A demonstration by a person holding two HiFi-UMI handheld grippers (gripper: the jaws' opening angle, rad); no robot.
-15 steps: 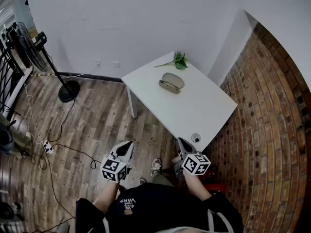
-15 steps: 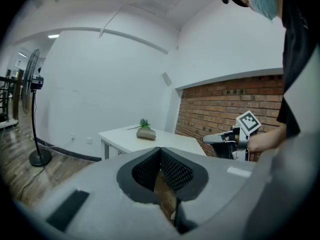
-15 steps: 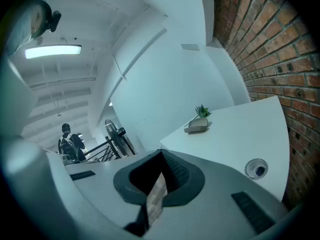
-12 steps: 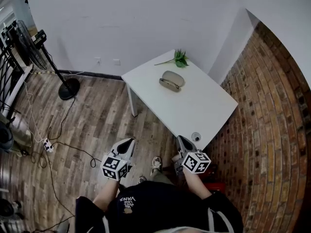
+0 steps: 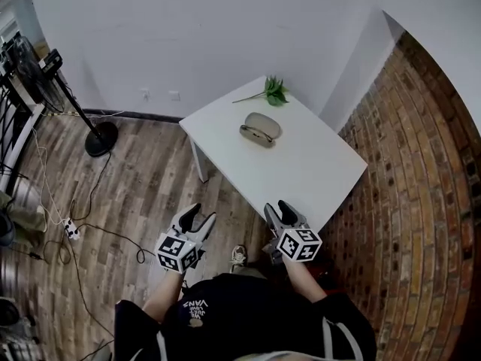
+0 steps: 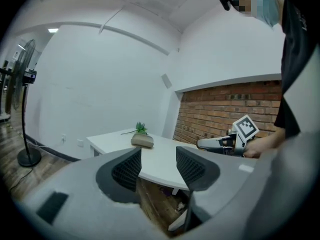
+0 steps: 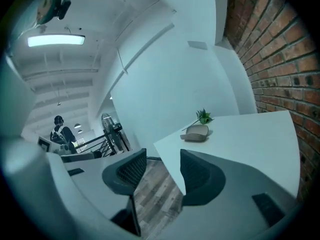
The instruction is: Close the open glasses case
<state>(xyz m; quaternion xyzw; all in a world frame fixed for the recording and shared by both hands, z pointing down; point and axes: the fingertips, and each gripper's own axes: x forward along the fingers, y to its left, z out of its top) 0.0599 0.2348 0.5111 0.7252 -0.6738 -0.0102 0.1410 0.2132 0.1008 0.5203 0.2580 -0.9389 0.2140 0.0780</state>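
Observation:
The beige glasses case (image 5: pixel 260 128) lies on the far half of the white table (image 5: pixel 316 175), its lid ajar, just in front of a green plant sprig (image 5: pixel 272 92). Both grippers hang short of the table's near corner, well away from the case. My left gripper (image 5: pixel 200 216) is over the wooden floor, open and empty. My right gripper (image 5: pixel 276 207) is at the table's near edge, also open and empty. Past its own jaws, the left gripper view shows the case (image 6: pixel 142 141) far off. It is the same in the right gripper view for the case (image 7: pixel 196 133).
A brick wall (image 5: pixel 421 201) runs along the table's right side and a white wall stands behind it. On the wooden floor to the left are a fan stand (image 5: pixel 98 138), loose cables and a power strip (image 5: pixel 71 229). A person (image 7: pixel 62 131) stands far off.
Both grippers have risen and moved forward toward the table's near corner. The small round thing at that corner is now hidden behind the right gripper. The jaws look the same.

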